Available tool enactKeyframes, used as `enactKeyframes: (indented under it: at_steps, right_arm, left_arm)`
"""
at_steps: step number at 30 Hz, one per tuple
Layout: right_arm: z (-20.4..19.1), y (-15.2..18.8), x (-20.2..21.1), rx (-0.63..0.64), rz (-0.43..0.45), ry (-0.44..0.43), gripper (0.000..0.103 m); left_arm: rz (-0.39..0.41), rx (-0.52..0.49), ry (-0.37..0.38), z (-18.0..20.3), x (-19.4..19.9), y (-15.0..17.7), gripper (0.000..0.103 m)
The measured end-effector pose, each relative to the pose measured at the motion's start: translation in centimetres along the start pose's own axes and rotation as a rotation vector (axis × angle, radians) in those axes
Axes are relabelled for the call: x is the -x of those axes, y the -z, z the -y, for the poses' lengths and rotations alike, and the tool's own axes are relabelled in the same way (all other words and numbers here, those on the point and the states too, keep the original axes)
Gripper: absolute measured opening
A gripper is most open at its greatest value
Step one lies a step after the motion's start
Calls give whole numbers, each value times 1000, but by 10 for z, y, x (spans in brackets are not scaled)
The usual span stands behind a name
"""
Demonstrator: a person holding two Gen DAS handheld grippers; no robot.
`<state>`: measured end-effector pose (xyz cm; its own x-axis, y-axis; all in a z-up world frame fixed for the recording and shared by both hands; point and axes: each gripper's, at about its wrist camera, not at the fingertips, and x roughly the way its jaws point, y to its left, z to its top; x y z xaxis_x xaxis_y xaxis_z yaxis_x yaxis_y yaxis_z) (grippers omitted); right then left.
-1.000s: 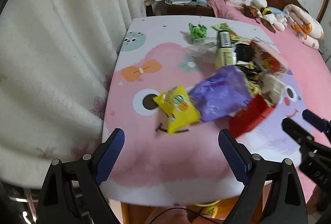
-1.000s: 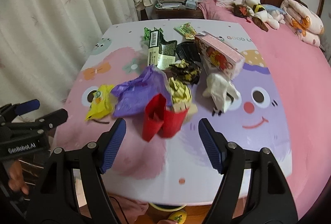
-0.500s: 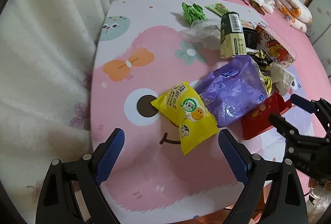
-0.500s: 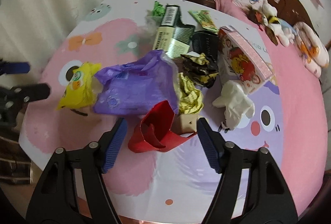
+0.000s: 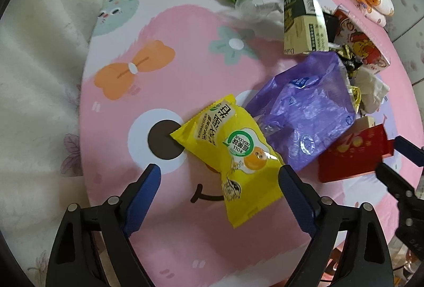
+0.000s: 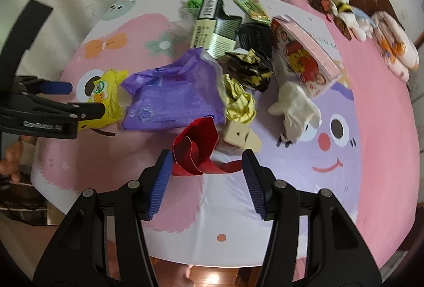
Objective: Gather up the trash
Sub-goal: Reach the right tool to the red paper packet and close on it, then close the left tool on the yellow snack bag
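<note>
Trash heap, mid-tabletop (image 5: 185, 29). Left gripper (image 5: 220, 178): jaws apart, straddling yellow packet (image 5: 233, 154), likely for pickup. Right gripper (image 6: 204, 173): jaws apart around crumpled red wrapper (image 6: 196, 151). Purple bag (image 6: 175, 98) lies between both items.

The left gripper (image 5: 220, 186) is held wide open above the near edge of the tabletop (image 5: 164, 53), which is covered by a pink cartoon-printed cloth. A yellow snack packet (image 5: 230, 151) is seen lying between the blue finger pads (image 5: 144, 196), untouched by either. Its far corner is overlapped by a crumpled purple plastic bag (image 5: 304, 112). A red paper packet (image 5: 352, 157) is seen just right of the bag, with the right gripper (image 5: 392, 162) at its edge. A green-and-cream carton (image 5: 304, 21) stands behind.
</note>
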<state>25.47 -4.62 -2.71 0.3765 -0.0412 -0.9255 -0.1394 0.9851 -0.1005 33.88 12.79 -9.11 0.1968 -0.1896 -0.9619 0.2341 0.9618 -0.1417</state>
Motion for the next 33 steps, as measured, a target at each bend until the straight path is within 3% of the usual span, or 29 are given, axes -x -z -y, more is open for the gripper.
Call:
enactKeyframes:
  at_steps: [6, 11, 15, 25, 27, 29, 33]
  right_arm:
    - [11, -6, 1, -76, -4, -41, 51]
    - [6, -17, 0, -41, -35, -95, 51]
    - [-6, -21, 3, 32, -48, -99, 51]
    - [-18, -20, -20, 55, -150, -92, 51]
    - [-21, -17, -25, 58, -164, -97, 46]
    - [-24, -12, -28, 65, -169, -104, 30]
    - [-22, -3, -27, 31, -116, -121, 23]
  left_arm:
    - [-56, -14, 16, 0, -22, -2, 83]
    - [-99, -13, 40, 2, -35, 0, 72]
    - [-109, -26, 50, 7, -39, 3, 61]
    - [-92, -53, 48, 18, -39, 23, 55]
    - [-78, -62, 38, 20, -41, 32, 48]
    - [-71, -60, 51, 22, -39, 36, 41]
    - [-55, -49, 66, 19, -35, 45, 33]
